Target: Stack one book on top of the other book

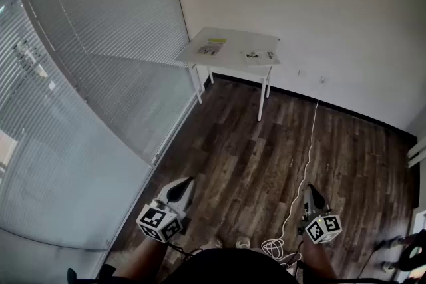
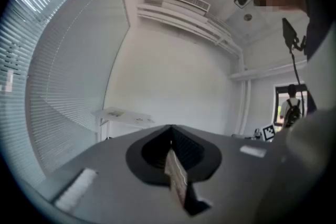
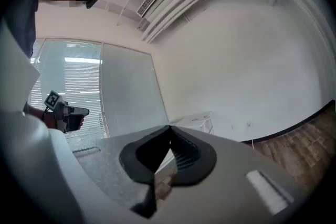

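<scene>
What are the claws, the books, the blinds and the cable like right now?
Left claw: shut, empty.
Right claw: shut, empty.
Book with yellow patch: lying flat on the table, nothing on it.
Other book: lying flat beside it, apart, not stacked.
Blinds: let down.
White cable: loose on the floor, coiled at the near end.
</scene>
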The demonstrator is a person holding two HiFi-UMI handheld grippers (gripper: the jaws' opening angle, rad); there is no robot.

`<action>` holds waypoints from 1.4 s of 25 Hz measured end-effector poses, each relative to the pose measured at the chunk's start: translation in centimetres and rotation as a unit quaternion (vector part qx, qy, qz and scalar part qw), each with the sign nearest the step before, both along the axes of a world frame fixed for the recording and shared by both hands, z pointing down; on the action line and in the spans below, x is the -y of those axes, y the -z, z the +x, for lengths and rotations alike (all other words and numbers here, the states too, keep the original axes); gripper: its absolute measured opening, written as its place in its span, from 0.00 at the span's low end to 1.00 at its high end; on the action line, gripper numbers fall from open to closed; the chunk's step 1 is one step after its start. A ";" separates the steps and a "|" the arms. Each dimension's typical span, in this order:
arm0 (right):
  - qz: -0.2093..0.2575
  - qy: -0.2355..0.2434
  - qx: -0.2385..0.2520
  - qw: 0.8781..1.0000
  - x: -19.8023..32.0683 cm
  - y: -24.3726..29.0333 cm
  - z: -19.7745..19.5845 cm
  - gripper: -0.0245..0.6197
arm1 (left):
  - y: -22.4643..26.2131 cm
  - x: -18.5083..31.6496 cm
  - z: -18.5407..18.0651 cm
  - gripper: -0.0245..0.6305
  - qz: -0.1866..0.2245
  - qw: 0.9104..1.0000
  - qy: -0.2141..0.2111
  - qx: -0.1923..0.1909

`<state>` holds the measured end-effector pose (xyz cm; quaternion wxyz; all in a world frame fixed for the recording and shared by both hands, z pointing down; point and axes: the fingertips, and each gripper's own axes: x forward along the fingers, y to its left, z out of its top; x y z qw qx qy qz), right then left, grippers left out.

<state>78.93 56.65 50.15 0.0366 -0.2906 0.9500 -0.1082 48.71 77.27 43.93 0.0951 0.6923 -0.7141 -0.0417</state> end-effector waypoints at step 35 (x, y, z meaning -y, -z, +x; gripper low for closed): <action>-0.060 0.020 -0.037 0.997 8.9 -1.2 -13.5 0.04 | -2.4 10.9 -14.2 0.05 -0.034 0.999 0.012 -0.025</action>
